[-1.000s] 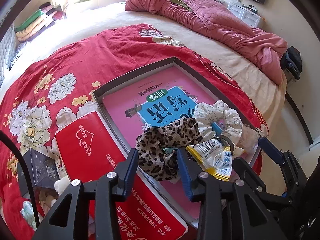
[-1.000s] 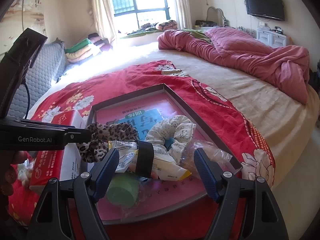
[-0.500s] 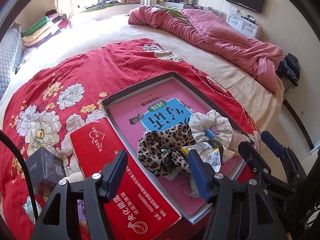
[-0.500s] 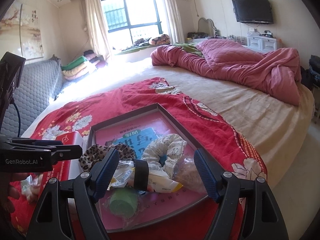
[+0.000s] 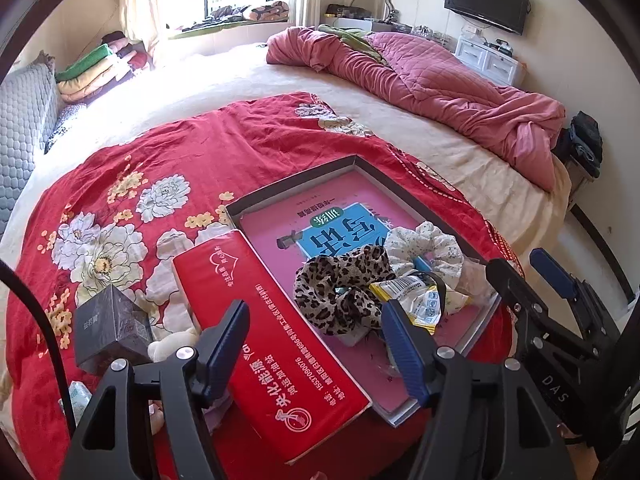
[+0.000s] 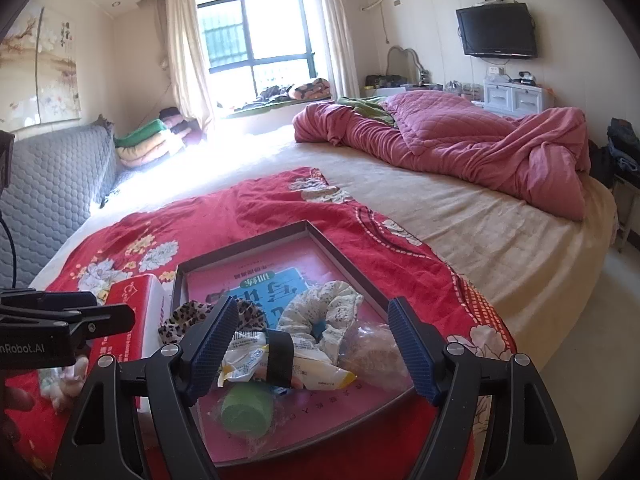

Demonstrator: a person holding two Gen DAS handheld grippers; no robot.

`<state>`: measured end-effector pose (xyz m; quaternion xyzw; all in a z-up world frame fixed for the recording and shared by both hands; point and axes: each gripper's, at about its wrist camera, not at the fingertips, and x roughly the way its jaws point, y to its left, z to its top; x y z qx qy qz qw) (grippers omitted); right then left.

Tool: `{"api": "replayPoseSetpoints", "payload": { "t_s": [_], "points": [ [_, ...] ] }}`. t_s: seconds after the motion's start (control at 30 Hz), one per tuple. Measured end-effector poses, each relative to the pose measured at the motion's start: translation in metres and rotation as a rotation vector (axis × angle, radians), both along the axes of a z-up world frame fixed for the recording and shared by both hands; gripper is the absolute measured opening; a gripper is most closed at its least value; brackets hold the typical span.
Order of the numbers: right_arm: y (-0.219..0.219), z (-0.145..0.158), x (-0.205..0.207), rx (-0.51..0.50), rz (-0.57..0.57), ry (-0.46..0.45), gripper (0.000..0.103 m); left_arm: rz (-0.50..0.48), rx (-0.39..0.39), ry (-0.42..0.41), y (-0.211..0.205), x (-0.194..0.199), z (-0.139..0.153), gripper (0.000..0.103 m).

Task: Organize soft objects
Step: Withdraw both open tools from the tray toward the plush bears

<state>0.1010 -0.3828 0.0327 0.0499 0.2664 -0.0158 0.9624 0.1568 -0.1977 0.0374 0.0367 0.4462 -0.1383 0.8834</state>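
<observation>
The left claw (image 5: pixel 314 346) is wide open and holds nothing; the right claw (image 6: pixel 310 350) is open and empty too. In the shallow grey box (image 5: pixel 288 184) on the red floral bedspread (image 5: pixel 168 160), the leopard-print scrunchie (image 5: pixel 340 292) lies at 12 o'clock from the left claw. The white floral scrunchie (image 5: pixel 428 246) touches it at 2 o'clock. The red tissue pack (image 5: pixel 260 320) lies just beside the box.

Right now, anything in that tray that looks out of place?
Yes: among the soft leopard scrunchie and floral scrunchie in the tray, a yellow snack packet with a black band around it and a bagged green roll aren't soft goods.
</observation>
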Motion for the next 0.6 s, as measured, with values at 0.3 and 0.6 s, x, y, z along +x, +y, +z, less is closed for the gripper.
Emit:
{"api": "replayPoseSetpoints", "payload": {
  "t_s": [0.3, 0.6],
  "points": [
    [0.015, 0.016, -0.007, -0.031, 0.012, -0.006, 0.079, 0.024, 0.004, -0.023, 0.016, -0.019, 0.006, 0.068],
    [0.040, 0.040, -0.017, -0.029, 0.071, -0.020, 0.079, 0.074, 0.006, -0.037, 0.041, -0.036, 0.011, 0.068]
  ]
}}
